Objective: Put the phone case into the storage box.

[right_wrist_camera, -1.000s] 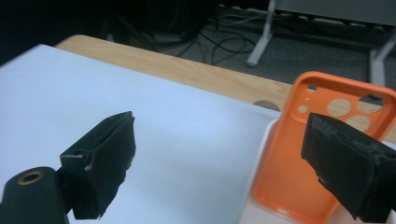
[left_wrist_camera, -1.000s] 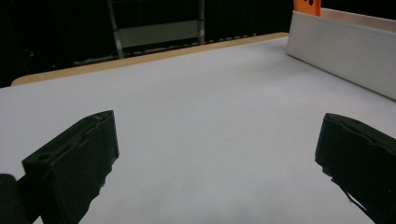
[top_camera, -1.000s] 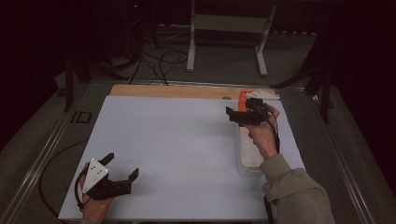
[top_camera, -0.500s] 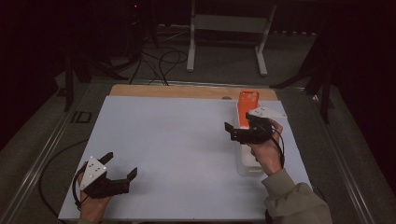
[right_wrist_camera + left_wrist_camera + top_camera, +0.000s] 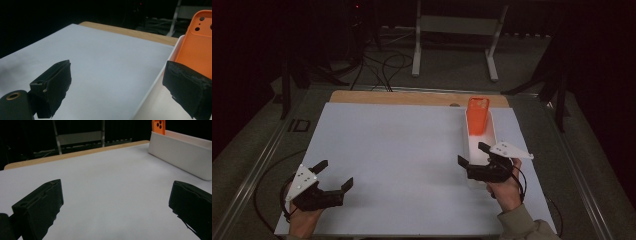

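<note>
Orange phone case (image 5: 197, 47) is looking like smooth matt plastic. White tray (image 5: 180, 152) is showing smooth, slightly glossy plastic walls. Bench (image 5: 387, 145) is carrying a matt white sheet; bare wood is showing along its far edge. Claw pads (image 5: 186, 87) are appearing rough, matt black.

Dim room, soft focus, faint shadows
</note>
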`<state>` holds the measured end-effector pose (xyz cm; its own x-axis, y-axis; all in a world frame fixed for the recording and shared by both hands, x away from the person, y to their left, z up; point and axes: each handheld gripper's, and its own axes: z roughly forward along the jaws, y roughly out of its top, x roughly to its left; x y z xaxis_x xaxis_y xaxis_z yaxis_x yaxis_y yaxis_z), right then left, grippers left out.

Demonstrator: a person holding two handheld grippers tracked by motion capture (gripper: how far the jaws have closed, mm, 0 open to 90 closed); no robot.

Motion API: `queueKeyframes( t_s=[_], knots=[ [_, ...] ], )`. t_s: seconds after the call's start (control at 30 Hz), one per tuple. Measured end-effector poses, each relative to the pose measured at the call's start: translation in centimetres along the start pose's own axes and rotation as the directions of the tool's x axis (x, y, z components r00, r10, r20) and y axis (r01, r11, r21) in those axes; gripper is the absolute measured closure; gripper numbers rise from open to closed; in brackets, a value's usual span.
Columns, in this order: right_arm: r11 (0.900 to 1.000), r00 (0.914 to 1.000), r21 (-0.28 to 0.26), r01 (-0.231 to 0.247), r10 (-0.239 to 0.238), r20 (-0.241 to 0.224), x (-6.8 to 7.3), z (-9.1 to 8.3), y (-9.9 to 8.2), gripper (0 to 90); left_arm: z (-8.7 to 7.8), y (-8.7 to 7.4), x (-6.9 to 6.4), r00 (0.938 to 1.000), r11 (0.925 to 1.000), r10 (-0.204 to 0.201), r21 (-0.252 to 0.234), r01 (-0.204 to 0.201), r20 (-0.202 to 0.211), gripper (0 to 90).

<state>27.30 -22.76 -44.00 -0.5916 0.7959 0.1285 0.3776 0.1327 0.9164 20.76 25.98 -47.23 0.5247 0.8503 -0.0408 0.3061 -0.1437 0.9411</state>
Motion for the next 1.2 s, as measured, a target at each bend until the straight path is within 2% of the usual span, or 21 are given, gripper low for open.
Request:
queueKeyframes(
  t_s=[0.23,0.27,0.37,0.47,0.57,0.73,0.83,1.07,1.2],
  knots=[
    [0.9984,0.9990,-0.039,0.041,-0.042,-0.013,0.5,-1.2,-2.2,8.3,-0.4,0.2,0.4,0.9999,1.0000,0.008,-0.002,-0.008,-0.006,0.4],
    [0.9972,0.9981,-0.043,0.061,-0.061,0.006,0.5,-1.3,-2.8,8.4,-0.5,0.2,0.4,0.9999,0.9999,0.012,-0.004,-0.012,-0.007,0.3],
    [0.9968,0.9983,-0.055,0.057,-0.057,0.016,0.5,-1.4,-3.3,8.4,-0.6,0.2,0.5,0.9998,0.9999,0.016,-0.006,-0.016,-0.009,0.3],
    [0.9955,0.9989,-0.082,0.048,-0.048,0.004,0.5,-1.5,-4.2,8.5,-0.6,0.2,0.4,0.9996,0.9996,0.024,-0.013,-0.024,-0.011,0.4],
    [0.9948,0.9983,-0.083,0.058,-0.059,-0.004,0.6,-1.6,-4.4,8.5,-0.6,0.1,0.4,0.9996,0.9995,0.026,-0.020,-0.026,-0.007,0.3],
    [0.9909,0.9986,-0.126,0.048,-0.050,-0.014,0.5,-2.2,-5.3,8.5,-0.7,0.0,0.4,0.9997,0.9989,0.025,-0.040,-0.025,-0.007,0.4],
    [0.9907,0.9983,-0.126,0.051,-0.054,-0.020,0.5,-2.3,-5.4,8.6,-0.8,-0.2,0.4,0.9997,0.9985,0.025,-0.048,-0.025,-0.005,0.4],
    [0.9857,0.9963,-0.147,0.083,-0.085,-0.010,0.5,-2.8,-5.8,8.8,-0.4,-0.8,0.0,0.9986,0.9981,0.048,-0.038,-0.048,-0.023,0.3],
    [0.9865,0.9965,-0.142,0.082,-0.084,-0.008,0.4,-2.8,-5.9,8.8,-0.3,-0.9,-0.1,0.9984,0.9981,0.049,-0.037,-0.050,-0.029,0.3]
  ],
)
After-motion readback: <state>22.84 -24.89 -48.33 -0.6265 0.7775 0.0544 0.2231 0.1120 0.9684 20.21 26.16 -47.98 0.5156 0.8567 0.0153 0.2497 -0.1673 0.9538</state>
